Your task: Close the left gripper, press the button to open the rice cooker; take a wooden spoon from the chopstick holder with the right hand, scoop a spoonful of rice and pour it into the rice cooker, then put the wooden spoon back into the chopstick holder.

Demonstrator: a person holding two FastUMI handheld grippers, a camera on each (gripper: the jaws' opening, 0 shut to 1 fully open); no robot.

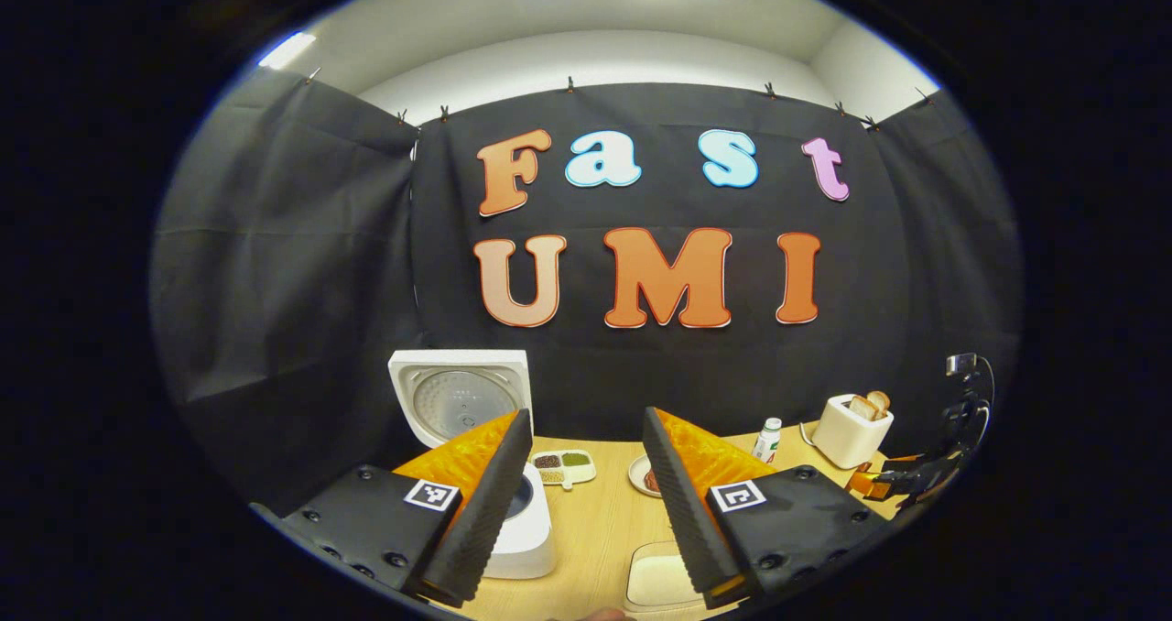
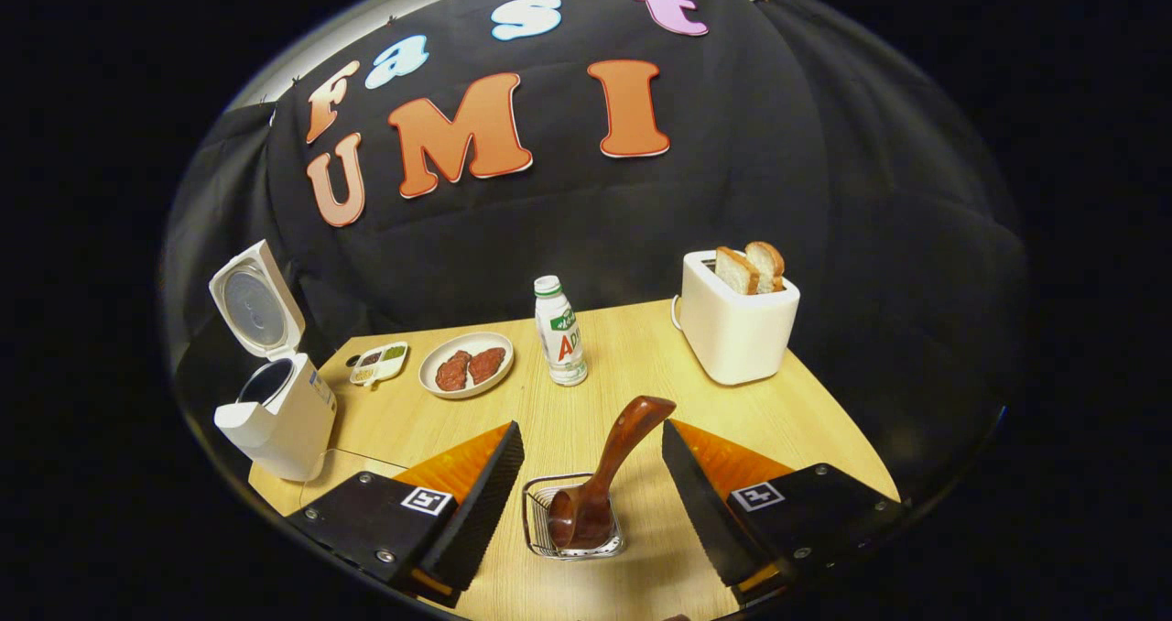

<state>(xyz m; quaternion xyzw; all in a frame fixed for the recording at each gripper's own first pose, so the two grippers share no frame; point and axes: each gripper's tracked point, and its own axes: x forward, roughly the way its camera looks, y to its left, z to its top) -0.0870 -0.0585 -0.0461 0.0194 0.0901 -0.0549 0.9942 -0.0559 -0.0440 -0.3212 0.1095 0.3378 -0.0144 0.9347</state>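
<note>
Left gripper view: the left claw [image 1: 586, 474] gapes empty above the table [image 1: 595, 520]; the rice cooker [image 1: 494, 474] is already open. Right gripper view: the right claw [image 2: 591, 484], wide and empty, hovers over the wooden spoon [image 2: 604, 474] in the chopstick holder [image 2: 540, 525]; whether scooping is done, I can't tell.

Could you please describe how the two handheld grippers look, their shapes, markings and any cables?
In the left gripper view, the left gripper has two wedge-shaped fingers with ribbed inner faces, each on a black block with screws and a square black-and-white marker. The right gripper, in the right gripper view, is built alike. At the right edge of the left gripper view, the right gripper appears again with thin black cables above it.
</note>
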